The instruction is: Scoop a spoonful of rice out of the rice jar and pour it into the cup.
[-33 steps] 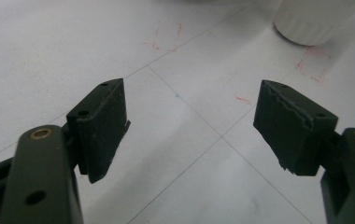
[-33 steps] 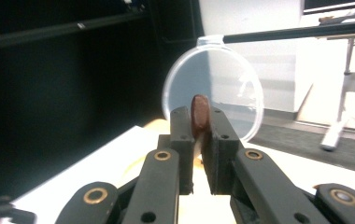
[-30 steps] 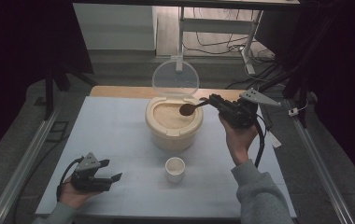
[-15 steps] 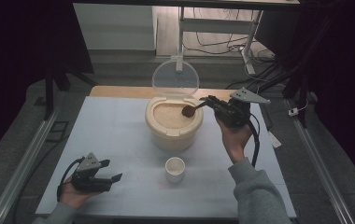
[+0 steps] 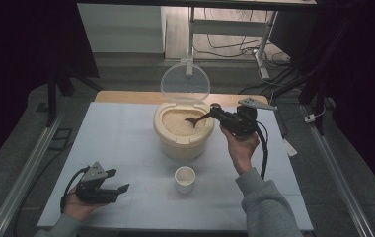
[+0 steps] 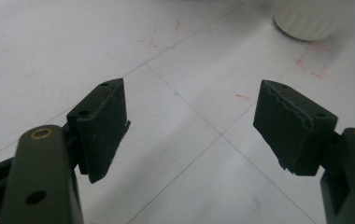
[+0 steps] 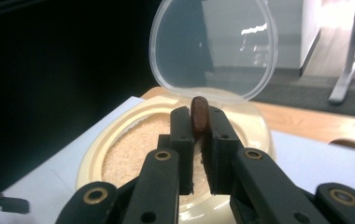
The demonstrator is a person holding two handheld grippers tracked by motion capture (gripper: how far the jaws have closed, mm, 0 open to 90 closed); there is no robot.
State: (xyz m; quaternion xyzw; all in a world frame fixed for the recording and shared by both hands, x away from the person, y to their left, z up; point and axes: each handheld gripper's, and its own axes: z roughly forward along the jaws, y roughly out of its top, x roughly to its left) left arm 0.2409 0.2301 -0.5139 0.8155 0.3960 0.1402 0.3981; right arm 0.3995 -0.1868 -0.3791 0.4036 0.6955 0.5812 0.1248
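In the high view, the right gripper (image 5: 219, 115) pinched the handle of a brown spoon (image 5: 199, 119), whose bowl was tipped down onto the rice in the cream container (image 5: 183, 134). The container's clear lid (image 5: 185, 82) stood open behind it. A small white cup (image 5: 184, 177) waited just in front of the container, with no rice visible in it, so scooping seemed only begun and the transfer to the cup was still to do. Compared with a second earlier, the spoon had sunk from above the rim into the rice. The left gripper (image 5: 111, 190) rested at the near left of the table (image 5: 116, 133).

In the left gripper view, its jaws stood spread over bare table, the cup (image 6: 306, 21) ahead.

In the right gripper view, the jaws were pressed on the spoon handle (image 7: 199, 116), the rice (image 7: 136, 154) beyond them.
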